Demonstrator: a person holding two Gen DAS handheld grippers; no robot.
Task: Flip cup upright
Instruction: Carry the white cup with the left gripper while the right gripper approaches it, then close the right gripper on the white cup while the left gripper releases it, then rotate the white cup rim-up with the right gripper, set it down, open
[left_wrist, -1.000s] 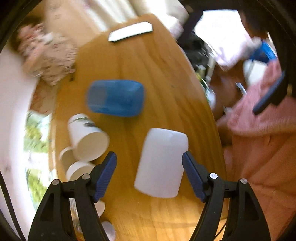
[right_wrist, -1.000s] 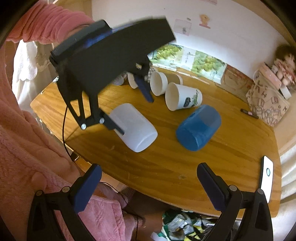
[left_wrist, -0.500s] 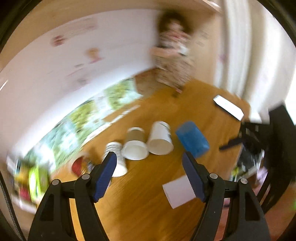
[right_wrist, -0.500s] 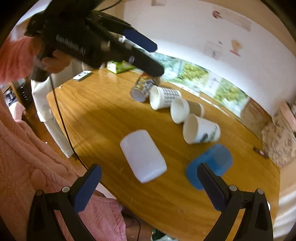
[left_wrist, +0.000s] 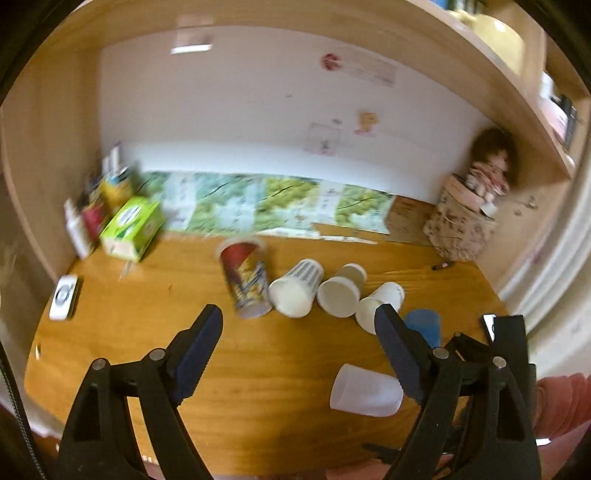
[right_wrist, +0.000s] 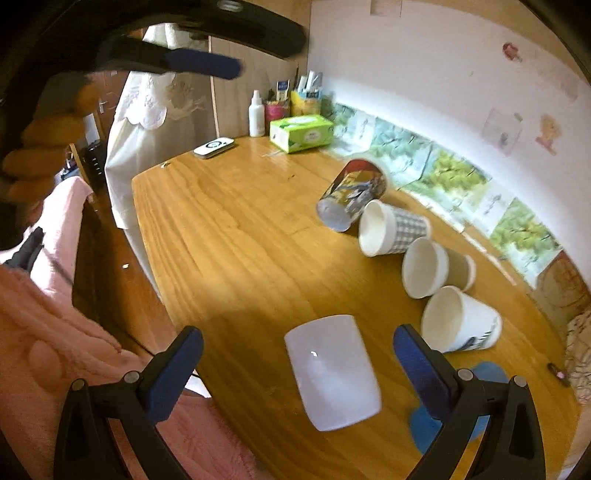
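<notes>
A white plastic cup (right_wrist: 332, 373) lies on its side near the table's front edge; it also shows in the left wrist view (left_wrist: 365, 391). My right gripper (right_wrist: 295, 354) is open, with the cup lying between and just beyond its fingers. My left gripper (left_wrist: 299, 332) is open and empty, held above the table; part of it shows at the top left of the right wrist view (right_wrist: 192, 62). A blue cup (right_wrist: 480, 402) lies on its side behind the right finger, also seen in the left wrist view (left_wrist: 424, 325).
Several paper cups lie on their sides in a row: a printed red one (right_wrist: 351, 199), a checked one (right_wrist: 395, 229), a brown one (right_wrist: 436, 269) and a white one (right_wrist: 461, 321). A green tissue box (right_wrist: 301, 133), a white remote (right_wrist: 214, 147) and bottles stand at the back.
My left gripper has swung up and away from the white cup and now looks across the table. My right gripper has moved in over the white cup.
</notes>
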